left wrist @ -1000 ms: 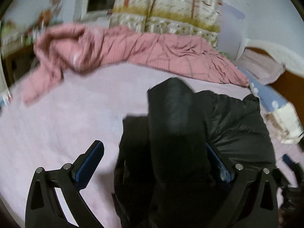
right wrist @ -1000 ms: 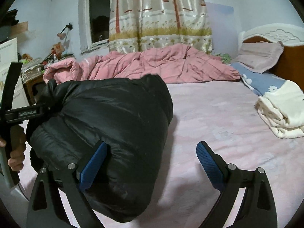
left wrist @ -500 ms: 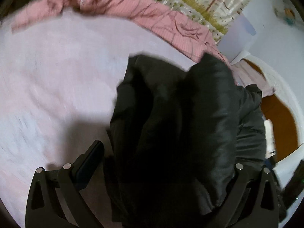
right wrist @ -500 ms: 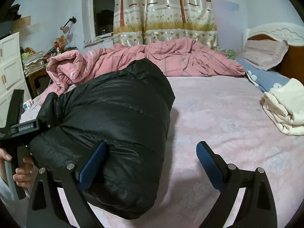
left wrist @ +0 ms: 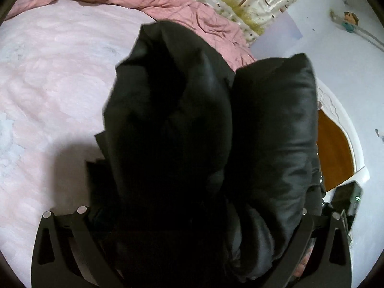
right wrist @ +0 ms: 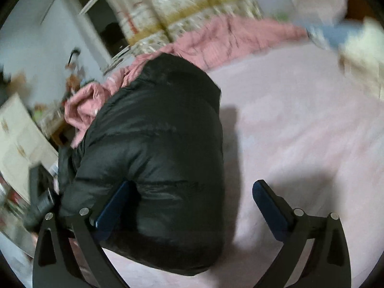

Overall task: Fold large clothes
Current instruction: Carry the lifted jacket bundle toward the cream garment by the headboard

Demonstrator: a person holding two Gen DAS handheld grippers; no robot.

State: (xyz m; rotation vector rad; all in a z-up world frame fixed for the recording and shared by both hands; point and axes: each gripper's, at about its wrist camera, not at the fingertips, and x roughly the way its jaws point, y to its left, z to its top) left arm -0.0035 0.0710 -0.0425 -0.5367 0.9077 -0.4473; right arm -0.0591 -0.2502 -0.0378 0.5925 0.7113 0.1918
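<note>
Right hand-held gripper (right wrist: 192,206) jaws are opening, left pad against the black puffer jacket (right wrist: 153,158) lying on the bed (right wrist: 300,124). Left hand-held gripper (left wrist: 192,216): pads buried under jacket bulk, state indeterminate. Pink quilt (left wrist: 168,2) lies beyond the jacket.

Both views are lit by dim, even indoor light with a cool cast. The left wrist picture is sharp, yet the black jacket (left wrist: 192,132) is rendered almost without detail, only a faint sheen being caught on its right fold. A soft shadow is cast on the pink sheet (left wrist: 48,84) at its left. The right wrist picture is smeared by motion, most heavily toward the curtain (right wrist: 182,7) and the upper right corner. Straight lines are bent by the fisheye lens, and the corners are darkened to black
</note>
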